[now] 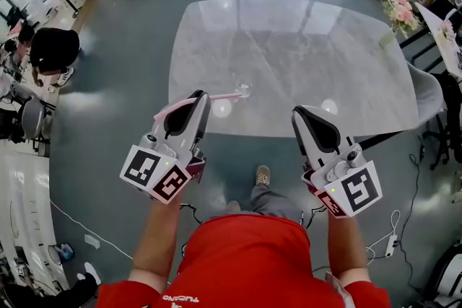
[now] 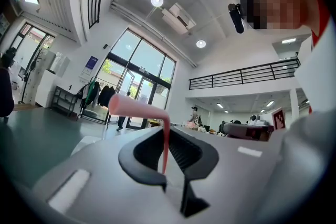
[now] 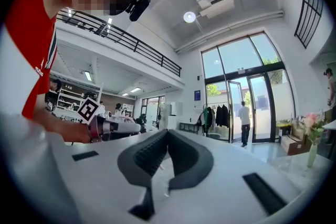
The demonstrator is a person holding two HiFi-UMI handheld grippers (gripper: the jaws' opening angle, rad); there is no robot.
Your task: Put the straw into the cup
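Straw (image 1: pixel 216 96) is pinched in the left gripper (image 1: pixel 199 99). The jaws close on the pink shaft, and the long end juts out to the right. The right gripper (image 1: pixel 302 117) has its jaws pressed together on nothing and is held level, well apart from the left. The cup (image 1: pixel 244 89) seems to be the small clear thing on the table (image 1: pixel 325 47), near its front edge. In the head view the straw's tip lies right by it. It is too small to tell whether the tip is above it, beside it or touching it.

The step in hand looks like the carry: the straw is gripped but not yet in the cup. The next move calls for bringing the tip over the cup's mouth and tilting it downward, since the shaft lies nearly flat. Then it must be lowered before the jaws let go. A light cup may tip if the straw nudges its rim, so the free right gripper could steady it.

Only the head view shows the 2 grippers, table and cup together. The left gripper view adds the shaft standing between the pads and bending over above them. Neither gripper view shows the cup, but the right one shows its own jaws meeting, empty.
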